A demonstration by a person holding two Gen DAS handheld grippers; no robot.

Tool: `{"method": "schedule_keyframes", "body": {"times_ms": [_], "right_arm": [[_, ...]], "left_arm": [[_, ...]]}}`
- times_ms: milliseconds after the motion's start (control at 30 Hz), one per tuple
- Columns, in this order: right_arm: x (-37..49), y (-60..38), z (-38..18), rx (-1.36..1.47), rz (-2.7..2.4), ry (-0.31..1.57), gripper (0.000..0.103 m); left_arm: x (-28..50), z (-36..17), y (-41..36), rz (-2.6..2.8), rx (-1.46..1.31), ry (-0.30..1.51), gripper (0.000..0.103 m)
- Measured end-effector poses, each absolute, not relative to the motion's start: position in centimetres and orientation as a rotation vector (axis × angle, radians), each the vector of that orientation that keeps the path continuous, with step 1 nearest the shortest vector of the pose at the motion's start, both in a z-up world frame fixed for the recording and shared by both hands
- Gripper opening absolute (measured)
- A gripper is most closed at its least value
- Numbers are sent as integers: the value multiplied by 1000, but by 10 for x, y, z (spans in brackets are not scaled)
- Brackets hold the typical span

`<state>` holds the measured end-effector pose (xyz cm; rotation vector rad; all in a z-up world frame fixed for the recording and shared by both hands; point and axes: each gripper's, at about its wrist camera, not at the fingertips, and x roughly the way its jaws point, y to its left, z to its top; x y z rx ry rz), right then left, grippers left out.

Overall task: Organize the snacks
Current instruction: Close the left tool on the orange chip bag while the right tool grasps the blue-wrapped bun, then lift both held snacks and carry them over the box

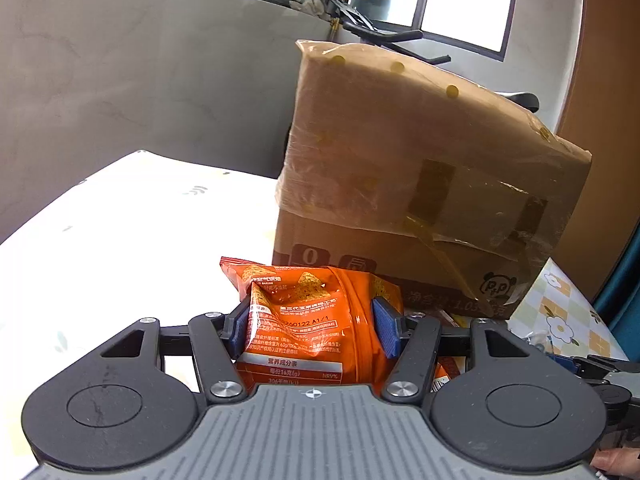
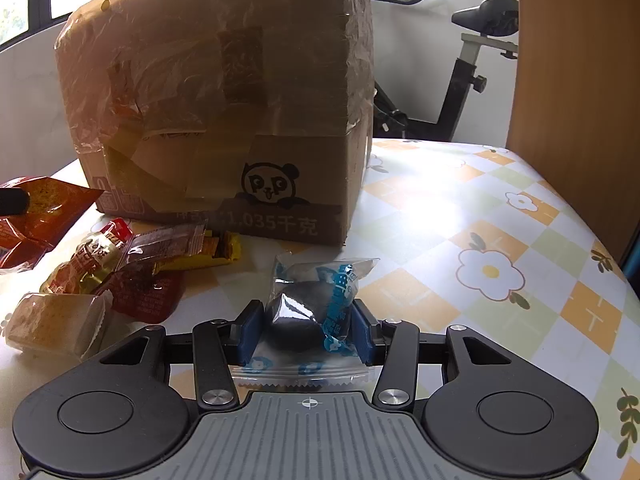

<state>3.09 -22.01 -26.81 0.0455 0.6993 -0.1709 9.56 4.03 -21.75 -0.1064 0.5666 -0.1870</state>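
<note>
My left gripper (image 1: 311,324) is shut on an orange chip bag (image 1: 308,320), held just in front of a tall taped cardboard box (image 1: 420,184). My right gripper (image 2: 306,330) is shut on a clear blue-printed packet with a dark round snack (image 2: 316,304), in front of the same box (image 2: 224,92). A pile of small snacks (image 2: 132,264) lies left of the right gripper: red, yellow and clear wrappers, and a pale cake in clear wrap (image 2: 56,328). The orange bag also shows in the right wrist view (image 2: 36,216) at far left.
The table (image 2: 500,240) has a floral checked cloth, open to the right of the box. An exercise bike (image 2: 468,64) stands behind the table. A wooden panel (image 2: 580,80) rises at the right edge. A grey wall (image 1: 140,72) runs behind the left side.
</note>
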Motion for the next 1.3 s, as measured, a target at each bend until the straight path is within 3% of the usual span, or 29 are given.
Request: {"method": "schedule_keyframes", "body": {"times_ms": [1300], "right_arm": [[17, -219, -264, 58, -154, 688, 42]], "left_arm": [[79, -216, 66, -143, -141, 536, 62]]}}
